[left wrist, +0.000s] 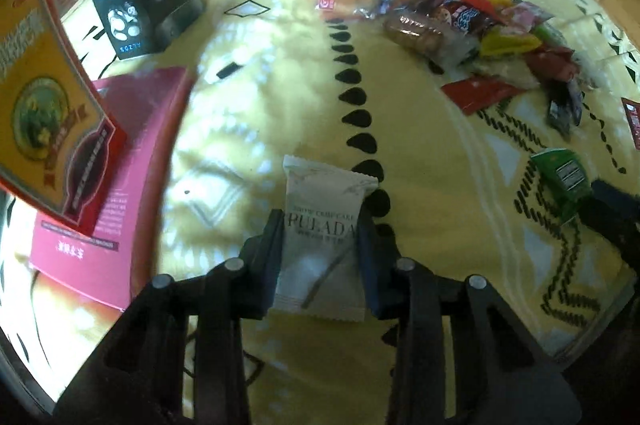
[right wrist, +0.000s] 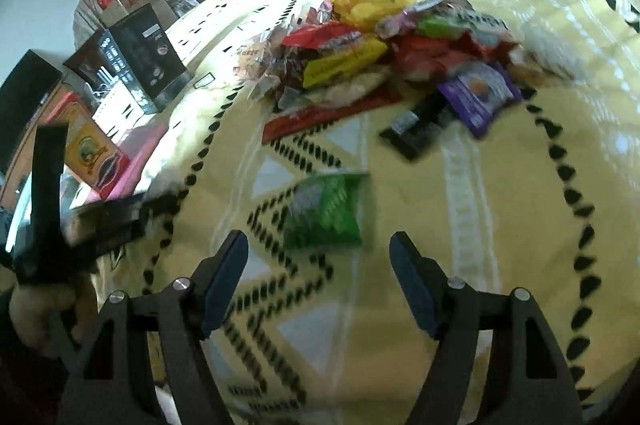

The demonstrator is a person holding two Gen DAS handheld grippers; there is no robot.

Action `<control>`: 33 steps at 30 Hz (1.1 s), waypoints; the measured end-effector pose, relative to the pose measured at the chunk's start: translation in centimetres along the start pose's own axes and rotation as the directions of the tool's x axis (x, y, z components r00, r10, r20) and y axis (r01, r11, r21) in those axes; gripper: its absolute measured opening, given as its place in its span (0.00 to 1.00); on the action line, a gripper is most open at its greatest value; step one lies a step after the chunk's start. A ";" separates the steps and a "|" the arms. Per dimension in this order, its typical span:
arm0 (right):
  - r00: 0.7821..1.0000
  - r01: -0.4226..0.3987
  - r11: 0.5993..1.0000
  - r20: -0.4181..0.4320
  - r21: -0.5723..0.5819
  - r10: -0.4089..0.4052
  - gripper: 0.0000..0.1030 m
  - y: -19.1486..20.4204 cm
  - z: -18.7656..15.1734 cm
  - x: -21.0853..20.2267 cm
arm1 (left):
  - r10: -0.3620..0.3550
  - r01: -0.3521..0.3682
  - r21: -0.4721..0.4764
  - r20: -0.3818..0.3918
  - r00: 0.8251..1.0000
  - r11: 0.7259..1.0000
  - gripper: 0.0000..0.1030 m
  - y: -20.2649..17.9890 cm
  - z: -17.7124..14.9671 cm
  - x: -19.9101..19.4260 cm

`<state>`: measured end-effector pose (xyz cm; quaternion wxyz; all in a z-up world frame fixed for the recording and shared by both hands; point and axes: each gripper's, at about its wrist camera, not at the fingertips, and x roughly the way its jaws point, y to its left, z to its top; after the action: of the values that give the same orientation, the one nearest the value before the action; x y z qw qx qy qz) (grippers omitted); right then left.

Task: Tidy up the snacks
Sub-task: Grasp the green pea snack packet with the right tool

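White snack packet (left wrist: 320,237) is sitting between the pads of the left gripper (left wrist: 320,245), which is clamped on its two long edges at about mid-length. The packet is lying over the yellow patterned bedspread (left wrist: 280,97), just beside the line of black teardrop marks, near the pink box (left wrist: 132,161) and the red-and-yellow box (left wrist: 44,105).

Handling, as a judgement: the packet is looking light and puffy, a sealed film pillow with crimped ends. Film is probably slippery and giving way under pressure, and the contents may be crumbling if squeezed hard. Mid-body, across the narrow width, is seeming the best place to hold; the crimped ends are looking too thin and floppy.

Looks: white to pale grey wrapper, zigzag-cut seal at the top edge, grey lettering across the middle, a faint diagonal line lower down.

Right gripper (right wrist: 320,265) is standing wide apart and holding nothing. The green packet (right wrist: 326,211) is lying on the bedspread just ahead of its fingertips, untouched, blurred. It is looking similarly small, light and crinkly.

The main snack pile (right wrist: 400,41) is lying further up the bed, well apart from both grippers, mixed wrappers heaped loosely.
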<state>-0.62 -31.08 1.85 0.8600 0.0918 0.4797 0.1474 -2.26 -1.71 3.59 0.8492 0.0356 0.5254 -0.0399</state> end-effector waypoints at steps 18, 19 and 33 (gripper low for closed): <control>0.996 0.060 0.998 0.067 -0.036 -0.057 0.48 0.7 1.4 -1.3 | -0.007 0.003 0.033 0.137 0.990 0.999 0.34 0.1 0.0 -6.7; 0.996 0.052 0.998 0.080 -0.042 -0.049 0.48 1.1 1.6 -2.0 | -0.006 -0.002 0.044 0.164 0.986 0.999 0.34 0.0 0.1 -8.0; 0.975 0.011 0.983 0.222 -0.184 0.030 0.37 8.3 5.1 -8.7 | 0.079 -0.076 -0.022 0.368 0.926 0.997 0.34 4.6 0.6 -16.8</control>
<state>-1.98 -26.28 13.91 0.9127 0.0302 0.3636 0.1840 -8.68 3.30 19.01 0.9338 0.0453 0.3549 -0.0104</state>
